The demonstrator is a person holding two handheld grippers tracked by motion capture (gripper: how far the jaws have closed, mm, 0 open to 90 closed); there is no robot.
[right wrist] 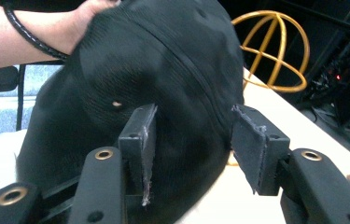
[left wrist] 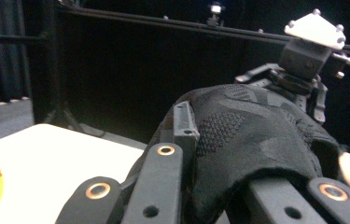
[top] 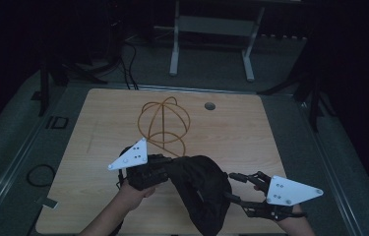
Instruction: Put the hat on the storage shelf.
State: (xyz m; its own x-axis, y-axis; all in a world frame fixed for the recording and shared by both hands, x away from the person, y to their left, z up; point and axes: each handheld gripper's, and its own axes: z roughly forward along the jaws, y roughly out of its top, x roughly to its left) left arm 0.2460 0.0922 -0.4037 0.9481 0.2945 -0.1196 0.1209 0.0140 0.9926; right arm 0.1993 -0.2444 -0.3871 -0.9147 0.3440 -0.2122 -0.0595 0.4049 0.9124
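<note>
Dark curtains and black stands are ringing a pale wooden worktop (top: pixel 98 128), with a grey frame (top: pixel 211 29) standing on the floor beyond its far edge. Near the worktop's front edge a black cap (top: pixel 199 189) is hanging between two hand-held grippers. On the cap's left side, the left hand-held gripper (top: pixel 160 169) is pinching the fabric, which is bunching over its jaws in its own view; the hand (top: pixel 133 194) holding it is coming in from below. On the cap's right side, the right hand-held gripper (top: pixel 236 189) is sitting with its jaws spread, the pads (right wrist: pixel 140 140) lying just in front of the cap's crown without clearly touching it. Behind the cap, toward the worktop's far edge, a golden wire sphere (top: pixel 165 123) is resting on the wood, and a small round grommet (top: pixel 209 105) is showing just to the right of that sphere.
</note>
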